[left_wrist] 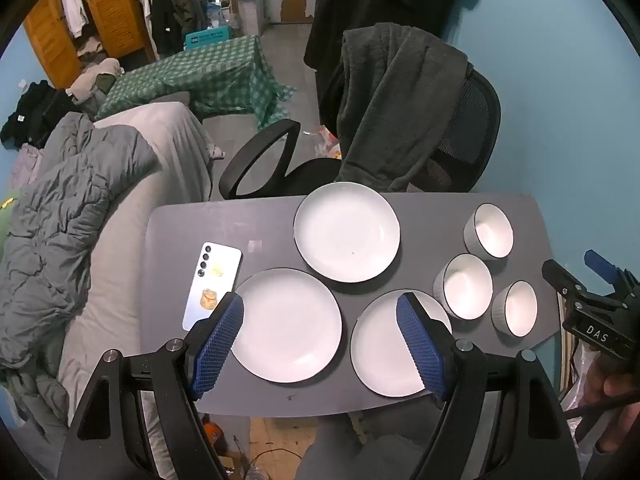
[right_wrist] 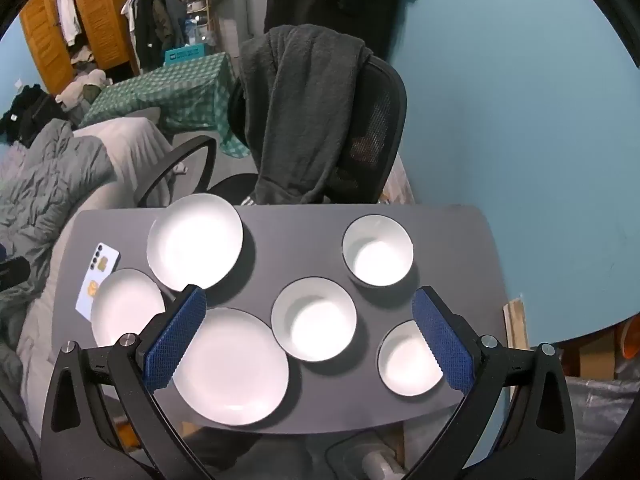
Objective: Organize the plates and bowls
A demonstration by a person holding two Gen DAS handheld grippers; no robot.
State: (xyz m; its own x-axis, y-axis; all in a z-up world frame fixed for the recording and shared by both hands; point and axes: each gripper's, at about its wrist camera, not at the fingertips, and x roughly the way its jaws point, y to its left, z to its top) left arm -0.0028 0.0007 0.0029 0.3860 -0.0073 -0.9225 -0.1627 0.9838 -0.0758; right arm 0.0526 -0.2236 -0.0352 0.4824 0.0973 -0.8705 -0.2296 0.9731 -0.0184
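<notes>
Three white plates and three white bowls lie spread over the grey table (left_wrist: 264, 224) as you hover both claws above its near edge, nothing yet stacked. Your left claw (left_wrist: 320, 344) hangs with its blue pads spread wide and empty, framing the near-left plate (left_wrist: 286, 324), which lies just right of the phone (left_wrist: 212, 286); the near-right plate (left_wrist: 394, 354) lies further right of the phone, and the far plate (left_wrist: 347, 232) lies beyond and to its right, at the table's far edge. Your right claw (right_wrist: 308, 340) is likewise spread and holds nothing, poised over the middle bowl (right_wrist: 314, 318), with the near bowl (right_wrist: 408, 360) and the far bowl (right_wrist: 378, 250) all well to the right of the phone. The risks, judged from here: the plates look thin and lie flat, so a pad coming down on a rim may skid off or tip the plate instead of getting under it. The near-right plate and the near bowl lie close to the table's near edge, and a sideways nudge could push either one off. The near-left plate almost touches the phone, so sliding it that way could shove the phone toward the bed (left_wrist: 120, 184). Glazed bowls may slip from a light pinch on the rim.
</notes>
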